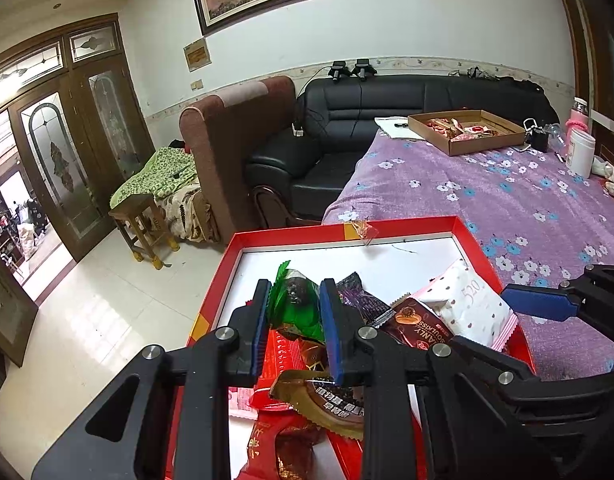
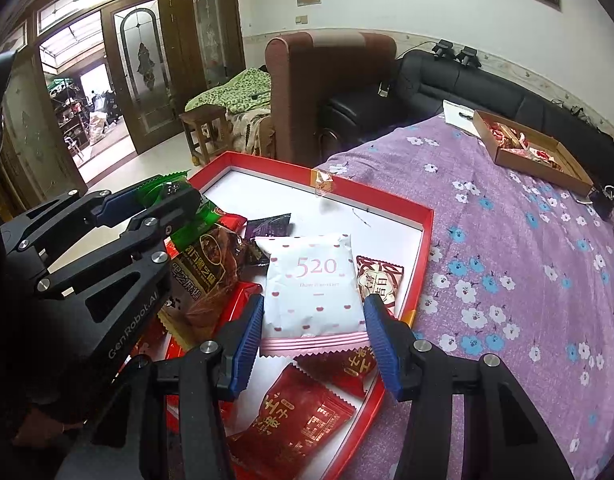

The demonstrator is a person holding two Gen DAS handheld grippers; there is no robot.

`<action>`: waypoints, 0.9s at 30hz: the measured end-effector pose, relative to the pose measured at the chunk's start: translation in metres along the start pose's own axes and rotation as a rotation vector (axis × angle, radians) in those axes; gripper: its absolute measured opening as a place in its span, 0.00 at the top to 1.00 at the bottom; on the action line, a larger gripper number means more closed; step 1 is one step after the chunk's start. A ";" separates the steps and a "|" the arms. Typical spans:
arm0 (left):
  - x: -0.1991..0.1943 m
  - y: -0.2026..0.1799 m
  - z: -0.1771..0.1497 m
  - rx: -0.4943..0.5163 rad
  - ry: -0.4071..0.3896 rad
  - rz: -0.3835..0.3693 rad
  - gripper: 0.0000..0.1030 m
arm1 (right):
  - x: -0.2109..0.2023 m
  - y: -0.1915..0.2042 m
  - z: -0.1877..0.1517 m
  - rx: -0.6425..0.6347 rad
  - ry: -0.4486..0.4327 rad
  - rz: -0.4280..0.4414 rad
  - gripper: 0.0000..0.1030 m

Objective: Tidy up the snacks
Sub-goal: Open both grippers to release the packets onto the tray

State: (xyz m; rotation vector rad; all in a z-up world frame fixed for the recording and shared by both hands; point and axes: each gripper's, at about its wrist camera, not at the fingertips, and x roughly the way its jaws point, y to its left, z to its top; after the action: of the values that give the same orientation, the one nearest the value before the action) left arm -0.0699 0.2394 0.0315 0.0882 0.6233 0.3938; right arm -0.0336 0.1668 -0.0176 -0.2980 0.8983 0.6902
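**Snack packets in the red tray, one in each gripper's reach**

A living room with a black sofa (image 1: 387, 120) and a brown armchair (image 1: 231, 136) lies behind a surface draped in a purple flowered cloth (image 1: 507, 208). At its near corner sits a red tray (image 1: 411, 226) with a white floor, heaped with snack packets. The left gripper (image 1: 293, 304) is clenched on a green-wrapped snack (image 1: 295, 308), held above the pile. The right gripper (image 2: 313, 328) stands part open, its blue pads at either side of the white packet marked 520 (image 2: 313, 280), which lies on the other packets in the tray; whether the pads press on it I cannot tell. Farther along the cloth, well apart, a brown cardboard box (image 1: 467, 130) holds more snacks, near a white jar (image 1: 581, 152).
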 end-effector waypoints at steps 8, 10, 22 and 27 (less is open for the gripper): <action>0.005 0.000 0.002 0.004 0.005 0.011 0.78 | 0.007 0.002 0.001 -0.013 0.003 -0.031 0.50; 0.008 0.000 0.003 0.007 0.008 0.015 0.78 | 0.009 0.002 0.002 -0.012 0.006 -0.036 0.50; 0.014 -0.006 0.005 0.026 -0.003 0.091 0.15 | 0.017 0.004 0.004 -0.084 -0.015 -0.141 0.29; 0.007 -0.013 0.008 0.045 -0.014 0.076 0.15 | 0.008 0.001 0.001 -0.108 -0.048 -0.203 0.27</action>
State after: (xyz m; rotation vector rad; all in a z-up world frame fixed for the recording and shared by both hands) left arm -0.0559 0.2302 0.0312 0.1582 0.6165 0.4524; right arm -0.0304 0.1713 -0.0235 -0.4606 0.7742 0.5562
